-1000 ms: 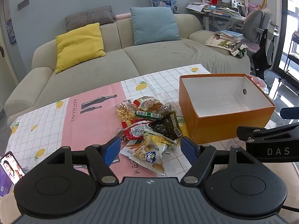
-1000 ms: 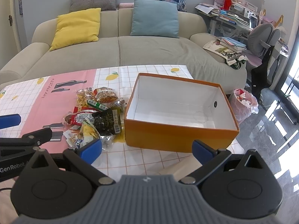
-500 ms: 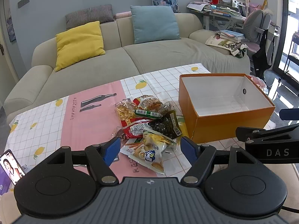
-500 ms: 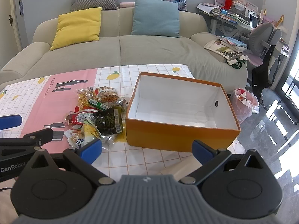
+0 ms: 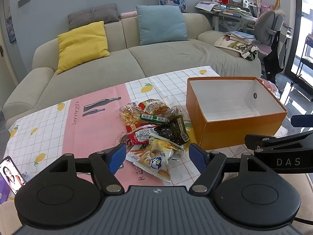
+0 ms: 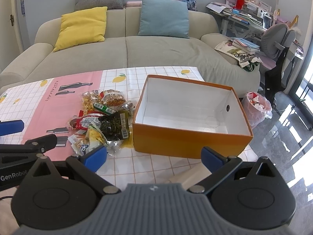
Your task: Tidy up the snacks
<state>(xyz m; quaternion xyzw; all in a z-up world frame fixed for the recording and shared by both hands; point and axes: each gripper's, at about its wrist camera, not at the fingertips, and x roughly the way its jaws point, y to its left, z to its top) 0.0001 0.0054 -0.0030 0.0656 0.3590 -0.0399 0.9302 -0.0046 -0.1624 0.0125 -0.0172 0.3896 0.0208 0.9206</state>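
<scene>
A pile of snack packets (image 5: 154, 129) lies on the patterned tablecloth (image 5: 93, 129), left of an empty orange box (image 5: 240, 131) with a white inside. My left gripper (image 5: 157, 156) is open and empty, hovering just in front of the pile, over a white and yellow packet (image 5: 156, 159). My right gripper (image 6: 154, 156) is open and empty, in front of the orange box (image 6: 187, 139), with the pile (image 6: 103, 117) to its left. Each gripper shows at the edge of the other's view.
A beige sofa (image 5: 137, 66) with yellow and blue cushions stands behind the table. A phone (image 5: 11, 176) stands at the table's near left. A bin with a pink bag (image 6: 258, 105) sits on the floor right of the table. A cluttered desk and chair stand far right.
Both grippers have shifted very slightly back and up; the table contents have not moved and both stay open.
</scene>
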